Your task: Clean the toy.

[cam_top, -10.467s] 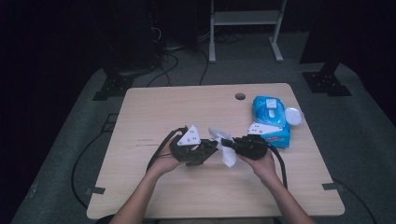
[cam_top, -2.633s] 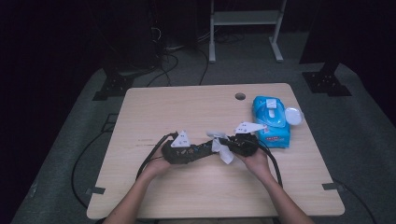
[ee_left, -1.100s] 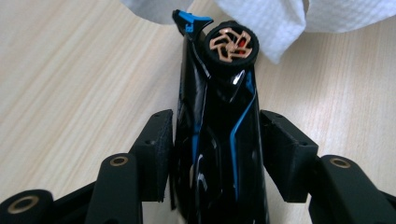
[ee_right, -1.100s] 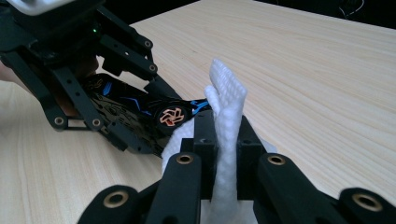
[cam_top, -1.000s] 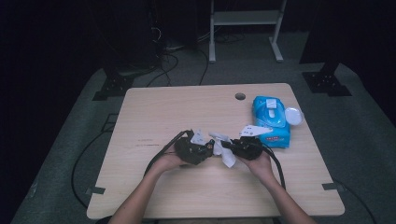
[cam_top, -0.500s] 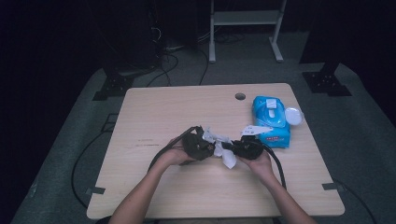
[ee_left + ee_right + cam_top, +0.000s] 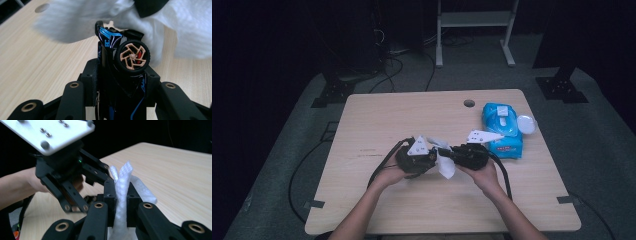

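Risk check, mid-worktop (image 7: 377,115). Left gripper (image 7: 417,159) is clamped on a toy car (image 7: 117,62), black with blue trim, held nose-up between the jaws; one wheel with a tan hub faces the camera in the left gripper view. Right gripper (image 7: 447,152) pinches a white wipe (image 7: 122,195) folded between its jaws; the free end of the wipe hangs toward the near side and drapes over the top of the car. Both sit just above the worktop, near its middle. Blue wipe pack (image 7: 502,127) lies at the right, well apart from the car.

Judged hazards:
- Car is held by its narrow body only. Sideways push from the wipe could twist it in the jaws, or pop it out onto the worktop.
- Wipe is thin and held by a narrow fold; a drag against the wheel could pull it free or tear it.
- Loose wipe covers the car's top, so contact there is hard to check; spots may be missed.
- Grippers are very close; jaws could knock together.
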A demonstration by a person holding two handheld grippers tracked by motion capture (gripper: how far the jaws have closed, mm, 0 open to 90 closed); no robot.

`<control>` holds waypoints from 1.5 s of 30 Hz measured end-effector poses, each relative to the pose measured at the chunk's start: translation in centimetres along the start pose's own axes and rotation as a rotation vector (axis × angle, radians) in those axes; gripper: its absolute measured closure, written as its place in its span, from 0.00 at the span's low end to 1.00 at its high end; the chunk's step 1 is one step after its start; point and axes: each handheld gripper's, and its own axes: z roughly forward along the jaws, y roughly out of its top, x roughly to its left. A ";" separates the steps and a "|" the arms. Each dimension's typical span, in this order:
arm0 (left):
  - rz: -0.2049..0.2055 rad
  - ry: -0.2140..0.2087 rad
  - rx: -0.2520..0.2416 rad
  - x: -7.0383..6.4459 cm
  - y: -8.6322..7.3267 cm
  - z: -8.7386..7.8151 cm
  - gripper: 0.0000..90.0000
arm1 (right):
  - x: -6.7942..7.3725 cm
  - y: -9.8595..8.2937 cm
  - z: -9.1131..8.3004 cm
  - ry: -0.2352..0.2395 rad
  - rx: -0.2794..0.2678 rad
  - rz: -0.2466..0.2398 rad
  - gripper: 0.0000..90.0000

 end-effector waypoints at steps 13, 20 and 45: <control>-0.023 -0.022 -0.056 -0.2 -0.1 -0.4 0.63 | -1.2 -1.0 -0.5 -0.047 0.006 0.020 0.92; -0.027 -0.033 -0.088 -0.4 0.1 -0.6 0.63 | -0.1 0.1 -0.2 0.015 -0.049 0.016 0.92; -0.051 -0.034 -0.121 0.1 -0.2 -0.8 0.63 | -1.6 -1.2 -0.7 -0.054 -0.039 0.061 0.92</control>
